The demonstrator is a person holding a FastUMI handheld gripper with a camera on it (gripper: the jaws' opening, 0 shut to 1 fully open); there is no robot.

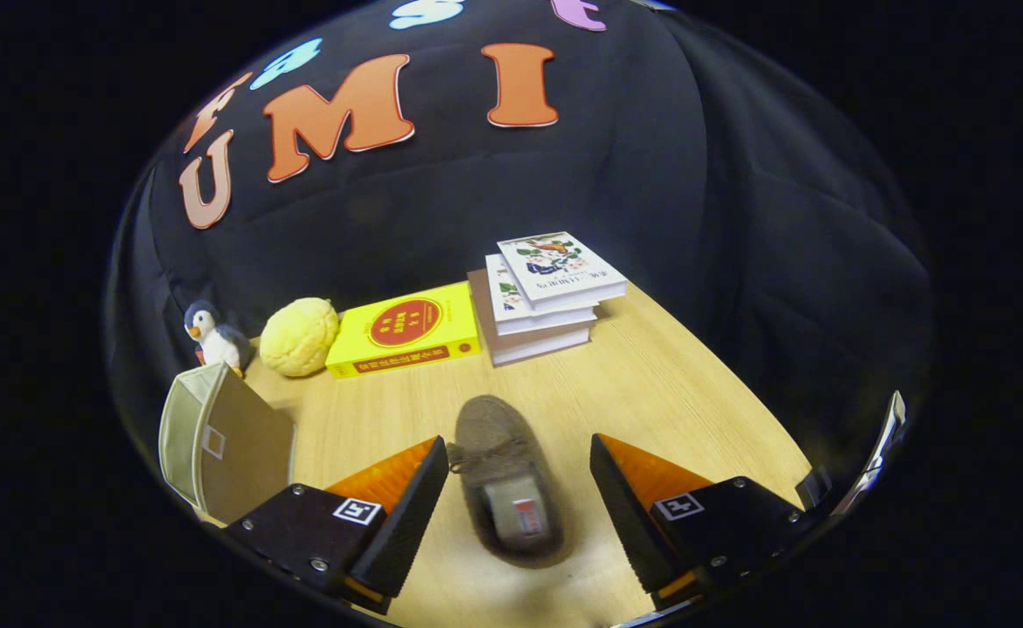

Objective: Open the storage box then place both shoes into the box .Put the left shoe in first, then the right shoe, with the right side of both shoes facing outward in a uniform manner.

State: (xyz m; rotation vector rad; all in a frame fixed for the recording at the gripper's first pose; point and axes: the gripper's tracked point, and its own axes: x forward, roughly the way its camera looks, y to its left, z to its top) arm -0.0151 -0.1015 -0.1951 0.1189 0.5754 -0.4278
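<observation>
fingers: gripper (520,497) wide apart, empty | shoe: brown fuzzy moccasin shoe (505,475) sat lower centre between them | box: beige fabric storage box (214,445) lower left | tip: I figured straddle the heel collar, squeeze evenly

A brown moccasin shoe (505,475) is lying upright, toe pointing away; the beige storage box (219,440) is sitting well left of the shoe.
</observation>
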